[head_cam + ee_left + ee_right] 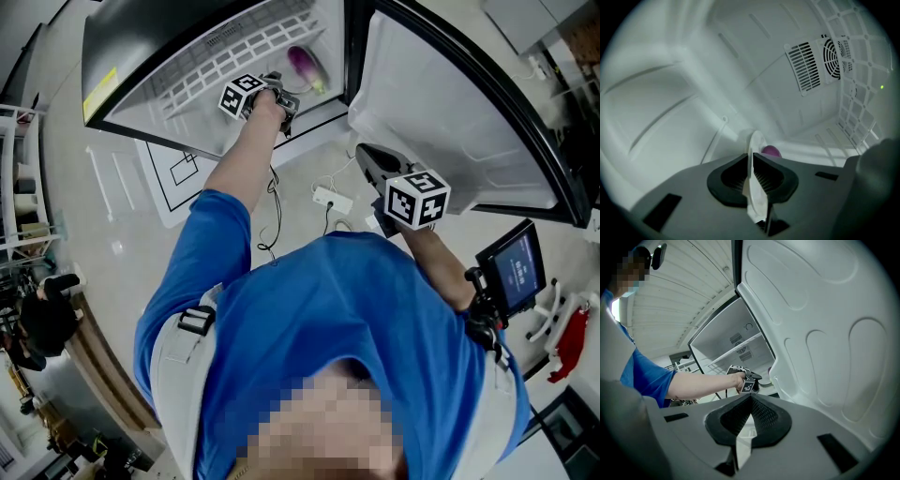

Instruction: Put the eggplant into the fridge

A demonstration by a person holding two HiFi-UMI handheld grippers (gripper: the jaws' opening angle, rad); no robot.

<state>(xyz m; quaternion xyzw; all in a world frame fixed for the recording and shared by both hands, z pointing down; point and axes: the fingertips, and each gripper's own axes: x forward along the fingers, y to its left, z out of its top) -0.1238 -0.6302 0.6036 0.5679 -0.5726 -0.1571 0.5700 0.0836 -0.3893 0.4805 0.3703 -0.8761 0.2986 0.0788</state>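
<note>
Head view, eggplant [302, 64] inside open fridge [202, 58], on white plate [756, 140]

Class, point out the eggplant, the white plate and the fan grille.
eggplant [304, 64], head view, middle of its purple body.
white plate [753, 178], left gripper view, rim gripped between the jaws.
fan grille [833, 52], left gripper view, centre of the round vent.

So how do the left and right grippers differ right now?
The left gripper reaches inside the fridge, near the eggplant; the right gripper hangs outside by the open door. The left jaws pinch a thin white rim; the right jaws hold nothing. Both are shut.
</note>
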